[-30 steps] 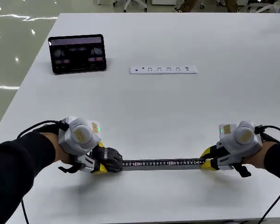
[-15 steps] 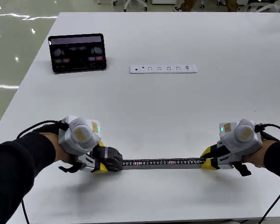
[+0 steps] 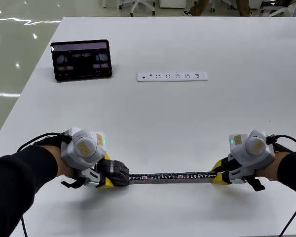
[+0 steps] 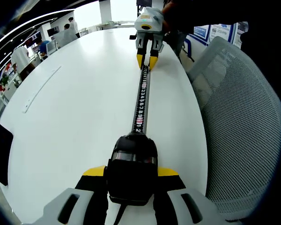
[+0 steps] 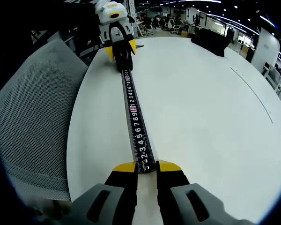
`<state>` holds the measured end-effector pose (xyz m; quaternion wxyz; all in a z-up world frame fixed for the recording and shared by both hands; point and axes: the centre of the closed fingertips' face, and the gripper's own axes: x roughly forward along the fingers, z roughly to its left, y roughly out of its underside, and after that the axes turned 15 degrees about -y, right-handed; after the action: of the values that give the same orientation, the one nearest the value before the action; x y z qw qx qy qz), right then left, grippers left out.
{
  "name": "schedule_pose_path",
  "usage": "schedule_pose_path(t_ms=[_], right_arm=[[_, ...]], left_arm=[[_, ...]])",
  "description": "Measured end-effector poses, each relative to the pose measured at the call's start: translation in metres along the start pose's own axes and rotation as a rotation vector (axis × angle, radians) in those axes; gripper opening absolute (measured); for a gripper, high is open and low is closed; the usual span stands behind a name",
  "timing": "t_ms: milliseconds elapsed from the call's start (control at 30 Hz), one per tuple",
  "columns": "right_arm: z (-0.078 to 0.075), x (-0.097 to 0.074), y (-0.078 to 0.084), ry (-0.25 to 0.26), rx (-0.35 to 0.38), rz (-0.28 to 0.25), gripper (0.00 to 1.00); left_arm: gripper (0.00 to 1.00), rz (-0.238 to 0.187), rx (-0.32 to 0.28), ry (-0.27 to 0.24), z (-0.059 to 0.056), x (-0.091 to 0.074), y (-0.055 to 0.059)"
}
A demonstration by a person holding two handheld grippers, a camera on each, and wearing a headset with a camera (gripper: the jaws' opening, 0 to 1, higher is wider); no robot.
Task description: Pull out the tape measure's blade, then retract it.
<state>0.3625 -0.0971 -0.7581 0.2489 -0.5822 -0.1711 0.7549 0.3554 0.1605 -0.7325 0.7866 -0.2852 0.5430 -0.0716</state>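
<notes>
on white table point(image 3: 187, 113), left tongs point(image 3: 108, 171) clamp the case point(image 4: 132, 168), right tongs point(image 3: 218, 171) clamp the drawn blade point(image 3: 170, 176).

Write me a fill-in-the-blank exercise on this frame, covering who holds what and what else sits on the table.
1. The tape measure's case is clamped in the ____ gripper.
2. The right gripper pinches the tip of the ____, which lies pulled out along the table.
3. In the head view, a white power strip lies to the right of the dark-screened ____.
Missing words: left; blade; tablet.
</notes>
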Motion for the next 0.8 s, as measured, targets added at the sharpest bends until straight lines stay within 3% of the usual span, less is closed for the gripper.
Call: schedule_pose_path(t_ms=[233, 533, 633, 700, 767, 800], right_arm=[[0.001, 0.002, -0.001, 0.001, -0.028, 0.074, 0.11], [-0.001, 0.003, -0.001, -0.011, -0.023, 0.121, 0.11], [-0.001, 0.002, 0.000, -0.016, 0.013, 0.095, 0.12], [0.001, 0.002, 0.000, 0.000, 0.013, 0.080, 0.12], [0.000, 0.001, 0.001, 0.046, -0.012, 0.086, 0.13], [0.000, -0.001, 0.000, 0.069, -0.052, 0.090, 0.13]], left_arm=[[0.33, -0.004, -0.004, 0.004, 0.000, 0.000, 0.000], [0.34, -0.002, 0.008, 0.008, 0.001, 0.000, 0.000], [0.34, -0.022, -0.024, -0.001, 0.002, 0.000, -0.001], [0.34, -0.012, -0.028, -0.006, 0.004, -0.004, 0.004], [0.36, -0.003, 0.002, -0.049, 0.012, -0.007, 0.009], [0.42, -0.049, -0.032, -0.109, 0.022, -0.010, 0.003]])
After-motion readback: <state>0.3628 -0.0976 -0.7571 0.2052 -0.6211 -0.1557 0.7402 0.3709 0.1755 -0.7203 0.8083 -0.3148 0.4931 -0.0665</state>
